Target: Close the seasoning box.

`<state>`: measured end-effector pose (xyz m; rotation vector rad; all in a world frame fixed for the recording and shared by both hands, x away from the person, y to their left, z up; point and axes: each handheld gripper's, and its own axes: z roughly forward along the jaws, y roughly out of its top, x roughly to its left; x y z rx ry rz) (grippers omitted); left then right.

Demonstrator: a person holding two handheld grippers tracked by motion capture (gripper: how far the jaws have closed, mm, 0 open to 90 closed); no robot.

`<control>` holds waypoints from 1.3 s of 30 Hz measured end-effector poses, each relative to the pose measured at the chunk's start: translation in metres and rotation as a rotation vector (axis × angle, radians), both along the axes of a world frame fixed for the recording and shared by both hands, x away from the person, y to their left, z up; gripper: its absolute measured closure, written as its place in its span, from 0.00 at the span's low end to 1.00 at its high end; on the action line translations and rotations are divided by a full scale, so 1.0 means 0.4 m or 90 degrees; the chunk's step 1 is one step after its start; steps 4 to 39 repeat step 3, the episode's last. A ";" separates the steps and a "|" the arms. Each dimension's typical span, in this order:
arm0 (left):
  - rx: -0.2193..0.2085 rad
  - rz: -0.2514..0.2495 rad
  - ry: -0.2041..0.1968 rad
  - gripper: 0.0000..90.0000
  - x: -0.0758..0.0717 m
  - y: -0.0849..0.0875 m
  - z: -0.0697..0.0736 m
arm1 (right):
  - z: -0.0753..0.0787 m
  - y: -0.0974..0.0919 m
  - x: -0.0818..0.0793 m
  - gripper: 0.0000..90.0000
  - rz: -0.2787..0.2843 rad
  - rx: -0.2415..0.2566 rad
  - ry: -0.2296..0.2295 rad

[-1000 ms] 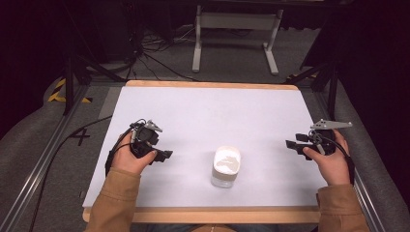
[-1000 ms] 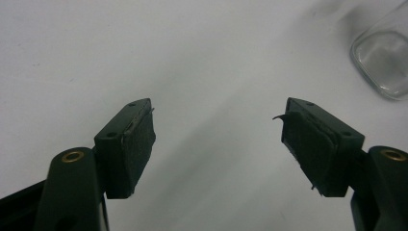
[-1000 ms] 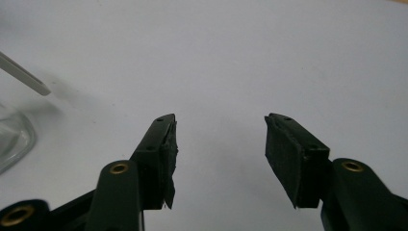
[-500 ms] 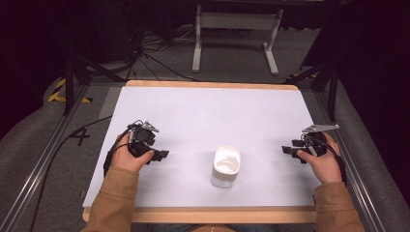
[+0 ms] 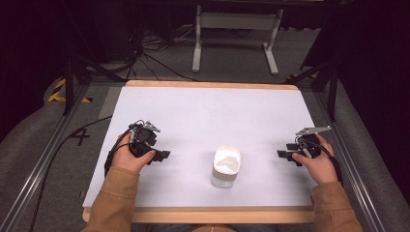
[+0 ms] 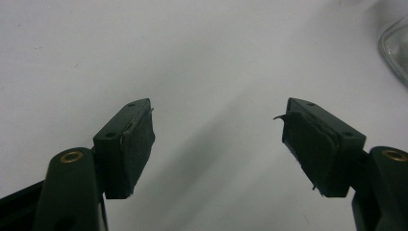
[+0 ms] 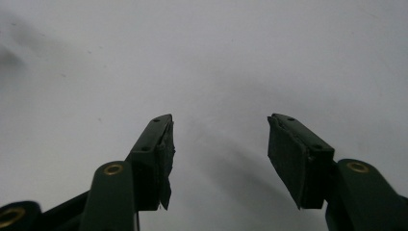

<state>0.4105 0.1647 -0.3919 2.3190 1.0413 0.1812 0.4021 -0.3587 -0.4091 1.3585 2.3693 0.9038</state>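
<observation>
Jar (image 5: 226,166) of clear glass, cylindrical with rounded shoulders and a whitish top, stands upright on the white table (image 5: 212,111), toward its near edge and about midway between the two grippers. Left gripper (image 5: 163,154) lies to the left of the jar, well apart from it, jaws pointing toward the jar; in the left gripper view its jaws stand wide apart and hold nothing (image 6: 219,139), and the jar's transparent rim (image 6: 395,50) enters at the upper right corner. Right gripper (image 5: 281,153) lies to the right of the jar, also apart, jaws directed at it; in the right gripper view the jaws are spread and empty (image 7: 219,144). Jaws are matte black, with flat, slightly frayed rubbery pads (image 6: 137,144). Table surface is smooth and matte, edged in pale wood.
</observation>
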 end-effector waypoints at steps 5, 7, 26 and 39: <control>0.000 0.000 -0.001 0.30 0.000 0.001 0.001 | -0.001 0.002 0.002 0.47 0.003 0.002 -0.006; 0.000 0.000 -0.001 0.30 0.000 0.001 0.001 | -0.001 0.002 0.002 0.47 0.003 0.002 -0.006; 0.000 0.000 -0.001 0.30 0.000 0.001 0.001 | -0.001 0.002 0.002 0.47 0.003 0.002 -0.006; 0.000 0.000 -0.001 0.30 0.000 0.001 0.001 | -0.001 0.002 0.002 0.47 0.003 0.002 -0.006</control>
